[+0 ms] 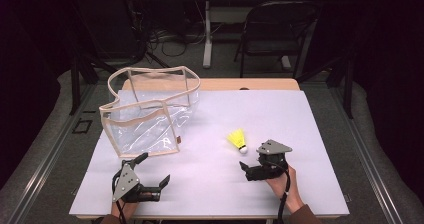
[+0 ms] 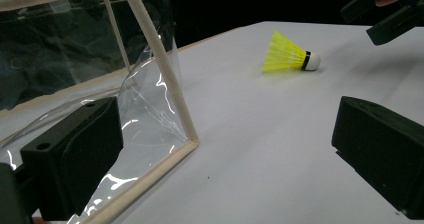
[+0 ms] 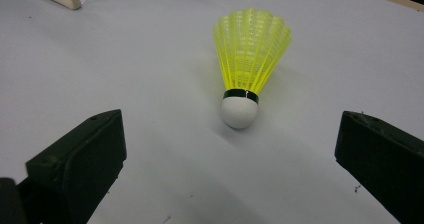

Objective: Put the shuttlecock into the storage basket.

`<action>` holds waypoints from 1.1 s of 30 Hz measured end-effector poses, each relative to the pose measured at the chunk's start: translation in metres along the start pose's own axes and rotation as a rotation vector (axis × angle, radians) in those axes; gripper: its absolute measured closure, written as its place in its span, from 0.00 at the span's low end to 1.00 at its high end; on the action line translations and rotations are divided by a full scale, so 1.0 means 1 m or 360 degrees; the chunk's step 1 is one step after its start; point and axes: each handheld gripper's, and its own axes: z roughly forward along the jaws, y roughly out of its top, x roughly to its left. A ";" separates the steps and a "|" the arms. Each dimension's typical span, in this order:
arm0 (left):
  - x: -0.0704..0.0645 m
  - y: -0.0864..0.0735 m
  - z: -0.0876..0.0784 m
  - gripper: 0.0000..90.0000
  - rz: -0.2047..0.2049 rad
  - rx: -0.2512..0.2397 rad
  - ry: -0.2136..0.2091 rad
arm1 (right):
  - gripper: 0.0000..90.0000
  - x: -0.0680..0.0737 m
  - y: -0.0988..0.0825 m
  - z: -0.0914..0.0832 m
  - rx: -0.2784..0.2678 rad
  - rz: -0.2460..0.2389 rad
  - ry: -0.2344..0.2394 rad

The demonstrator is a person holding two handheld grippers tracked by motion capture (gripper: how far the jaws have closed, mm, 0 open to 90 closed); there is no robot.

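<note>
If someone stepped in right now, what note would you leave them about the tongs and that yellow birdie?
Left tongs: open, empty, beside the near corner of the clear bag.
Right tongs: open, empty, lined up just behind the shuttlecock's white tip.
Shuttlecock: lying on its side on the white table, outside the bag.
Done: nothing gripped yet.
Left: probably grip the shuttlecock and put it in the bag.

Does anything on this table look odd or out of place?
Mostly tidy. The clear bag sags, its cream rim bent out of shape, and the yellow shuttlecock lies on its side on the white table. Nothing spilled or broken.
</note>
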 end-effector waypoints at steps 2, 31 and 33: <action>0.000 0.000 0.000 0.00 0.0001 0.0001 -0.0001 | 0.00 0.000 0.003 0.002 0.0007 0.0004 0.0003; 0.000 0.000 0.001 0.00 -0.0017 -0.0013 -0.0011 | 0.00 -0.003 0.040 0.032 0.0243 0.0155 0.0016; 0.000 0.001 0.000 0.00 -0.0016 -0.0020 -0.0012 | 0.00 -0.002 0.042 0.035 0.0255 0.0164 0.0018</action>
